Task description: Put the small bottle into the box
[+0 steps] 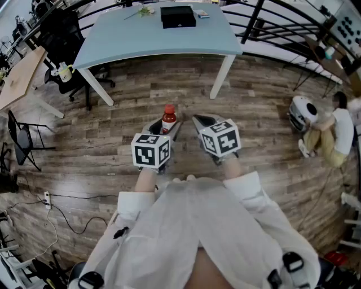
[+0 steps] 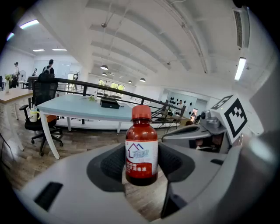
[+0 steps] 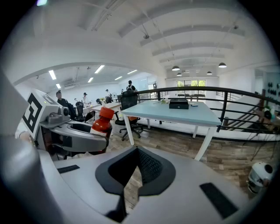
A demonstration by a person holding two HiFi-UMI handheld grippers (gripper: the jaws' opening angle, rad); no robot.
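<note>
Wood floor [image 1: 101, 148]; left gripper [image 2: 141, 169] angled down, clasping small bottle [image 2: 141, 144].

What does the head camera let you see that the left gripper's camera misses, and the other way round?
Only the head view shows the person's white sleeves, the marker cube on the left gripper, and a power strip on the floor. Only the left gripper view shows the white label on the small bottle, the dark pads pressed against its sides, and the ceiling lamps. Both show the red-capped bottle in the left gripper, the right gripper beside it, and the light blue table with the black box on it.
</note>
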